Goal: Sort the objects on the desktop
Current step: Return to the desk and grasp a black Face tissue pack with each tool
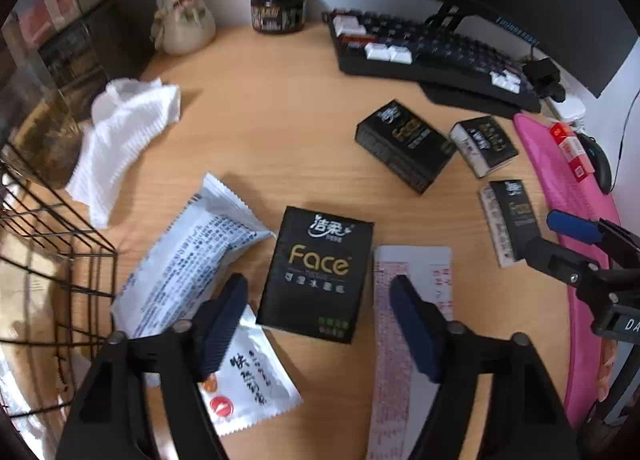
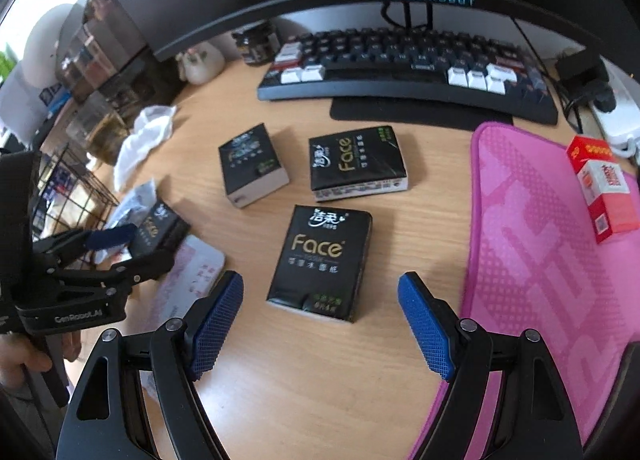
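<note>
Several black "Face" tissue packs lie on the wooden desk. In the left wrist view my left gripper (image 1: pixel 320 300) is open, its fingers either side of one pack (image 1: pixel 318 274). Two more packs (image 1: pixel 404 143) (image 1: pixel 482 145) lie further right. In the right wrist view my right gripper (image 2: pixel 320 300) is open just in front of another pack (image 2: pixel 320 260); two packs (image 2: pixel 252 163) (image 2: pixel 356 161) lie beyond it. White snack wrappers (image 1: pixel 188 256) (image 1: pixel 248 384) and a pink-printed card (image 1: pixel 412 300) lie by the left gripper.
A black wire basket (image 1: pixel 52 260) stands at the left. A crumpled white cloth (image 1: pixel 124 131), a vase (image 1: pixel 184 15) and a dark jar (image 1: pixel 278 5) sit behind. A keyboard (image 2: pixel 404 63) lies under the monitor. A pink mat (image 2: pixel 540 240) holds a red box (image 2: pixel 604 187).
</note>
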The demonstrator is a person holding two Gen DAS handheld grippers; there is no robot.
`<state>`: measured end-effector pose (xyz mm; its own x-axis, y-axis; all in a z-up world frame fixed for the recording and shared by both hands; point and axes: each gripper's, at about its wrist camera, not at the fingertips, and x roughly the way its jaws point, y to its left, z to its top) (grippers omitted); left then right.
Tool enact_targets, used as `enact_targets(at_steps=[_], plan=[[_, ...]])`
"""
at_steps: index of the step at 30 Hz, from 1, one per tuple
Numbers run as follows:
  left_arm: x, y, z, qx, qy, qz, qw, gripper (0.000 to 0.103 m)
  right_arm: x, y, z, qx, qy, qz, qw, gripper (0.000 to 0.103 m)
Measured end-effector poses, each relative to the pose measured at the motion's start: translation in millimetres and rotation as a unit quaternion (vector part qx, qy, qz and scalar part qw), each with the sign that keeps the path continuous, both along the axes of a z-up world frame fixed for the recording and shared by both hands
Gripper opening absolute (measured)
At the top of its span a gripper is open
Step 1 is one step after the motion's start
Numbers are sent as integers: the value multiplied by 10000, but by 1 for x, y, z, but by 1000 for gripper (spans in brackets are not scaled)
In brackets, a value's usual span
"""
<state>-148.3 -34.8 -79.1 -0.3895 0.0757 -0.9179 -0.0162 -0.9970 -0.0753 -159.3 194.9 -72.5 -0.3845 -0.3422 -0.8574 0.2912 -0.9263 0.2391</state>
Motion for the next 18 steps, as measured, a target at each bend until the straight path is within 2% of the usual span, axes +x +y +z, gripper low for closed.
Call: enact_targets(at_steps=[3,5,7,15,17,18], plan=[[-2,-2,-3,-29,61,13,10000,73,-4,-5,-6,-7,-54,63,10000,80],[-3,-2,-4,-77,101,-8,9999,66,-6,-10,-7,63,24,115,9999,81],[-3,-3,-3,-167,144,-21,9998,54,-7,-13,-8,94,67,133,9998,81],[-4,-4,-2,-153,127,-44,9998,53,-8,-23,-12,255,324,323,9986,80],[-3,-2,-1,-149,118,-39,9998,53,-8,-22,-11,342,391,298,9982,64],[-3,-2,-1,-148,115,-43,9998,53,-9,-21,-11,400,403,308,9979,50]])
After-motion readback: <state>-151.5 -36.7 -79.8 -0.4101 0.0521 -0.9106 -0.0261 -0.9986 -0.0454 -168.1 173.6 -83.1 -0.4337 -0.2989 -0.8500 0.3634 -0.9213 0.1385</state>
